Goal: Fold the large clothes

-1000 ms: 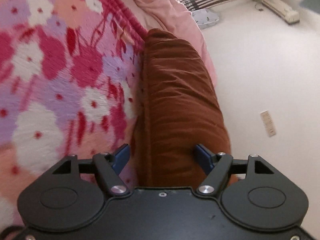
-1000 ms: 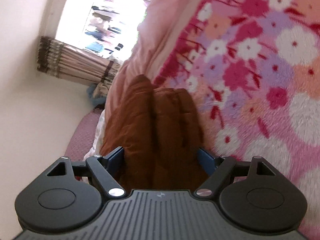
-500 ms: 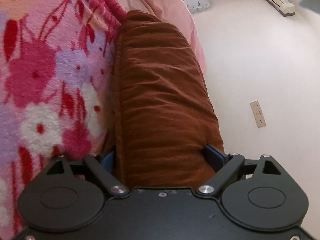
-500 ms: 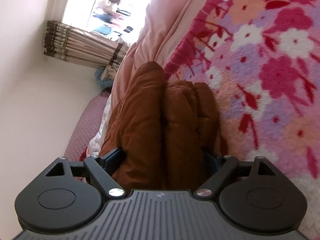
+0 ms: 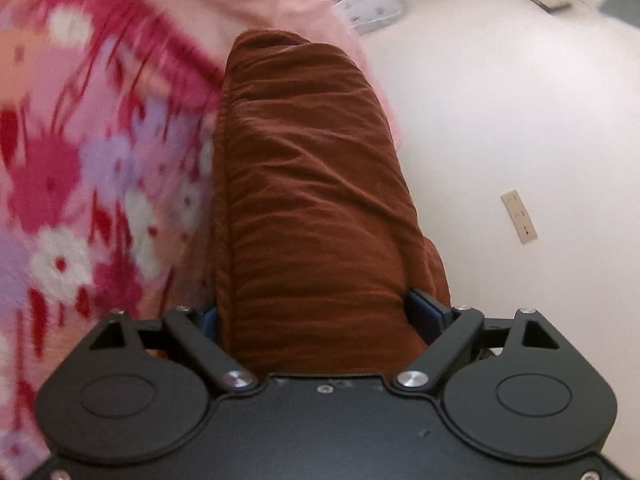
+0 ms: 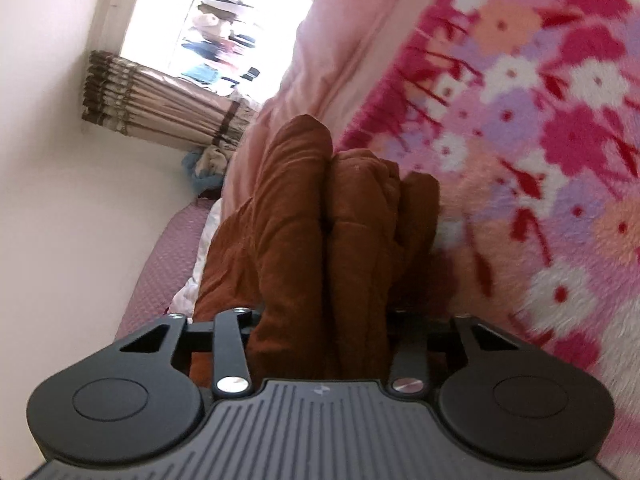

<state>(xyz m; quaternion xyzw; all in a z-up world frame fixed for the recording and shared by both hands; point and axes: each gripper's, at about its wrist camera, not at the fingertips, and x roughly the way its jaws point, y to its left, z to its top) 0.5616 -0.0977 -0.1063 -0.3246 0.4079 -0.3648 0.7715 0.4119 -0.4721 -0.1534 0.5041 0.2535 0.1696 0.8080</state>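
We find the brown garment, a thick, padded piece already folded into a long bundle of several layers, lying along the edge of the bed where the floral blanket meets the pink sheet that hangs down the bed's side. Its thickness explains the handling: in our judgement one gripper could not carry so bulky a fold without it springing apart, so each end is taken separately.

The left gripper has its jaws set very wide, with the smooth, rounded end of the bundle filling the whole gap. The blue pads lie against the cloth on both sides, and the jaws have just been closing slightly. We read this as a grip on a wide thing, not an idle open claw.

The right gripper takes the opposite end, where the layered folds show. Its jaws have just been closing sharply, and the linkage now stands narrow, squeezing the layers between them.

Both grippers point slightly downward along the bundle from opposite ends. The blanket is blurred in both views. The wall and a curtained window lie beyond the bed.
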